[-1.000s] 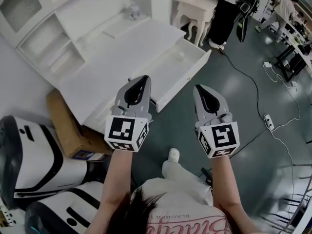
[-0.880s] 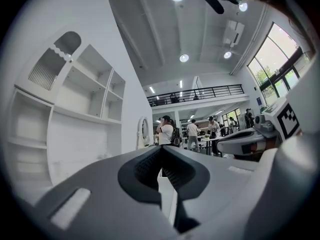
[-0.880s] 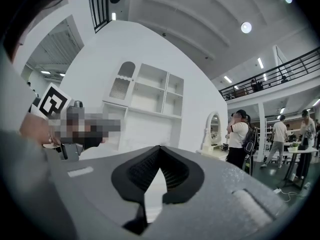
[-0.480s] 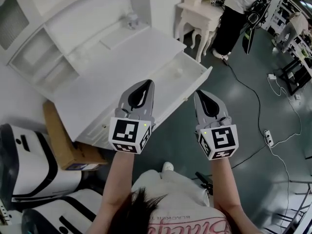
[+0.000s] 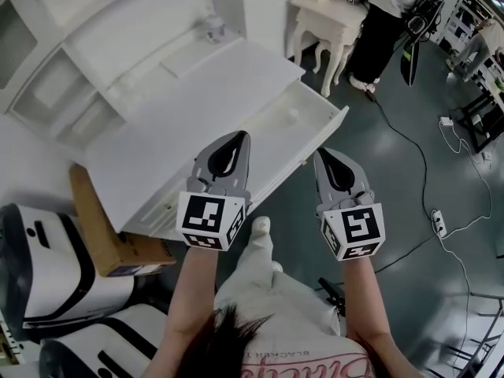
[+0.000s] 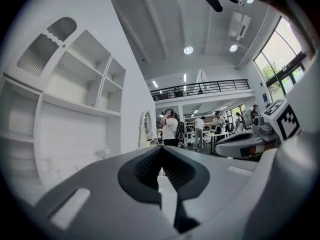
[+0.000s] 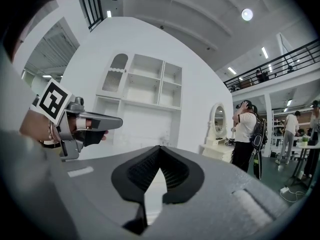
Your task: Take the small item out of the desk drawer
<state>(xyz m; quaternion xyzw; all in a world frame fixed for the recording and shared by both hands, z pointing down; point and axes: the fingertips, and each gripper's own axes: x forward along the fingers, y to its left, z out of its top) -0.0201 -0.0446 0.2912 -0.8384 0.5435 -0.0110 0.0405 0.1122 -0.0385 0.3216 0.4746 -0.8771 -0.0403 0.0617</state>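
Drawer [image 5: 272, 136] nearer; item [image 5: 293, 115] beyond hand-held gripper [image 5: 325, 154]

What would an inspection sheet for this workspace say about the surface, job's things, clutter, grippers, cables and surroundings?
Surface: white desk with shelves behind it.
Job's things: drawer pulled open; small item lying inside, not yet picked up.
Clutter: cardboard box on the floor beside the desk.
Grippers: left gripper and right gripper both have jaws shut and empty, and are held in front of the drawer.
Cables: cable and power strip on the floor to the right.
Surroundings: second table with a person standing by it.
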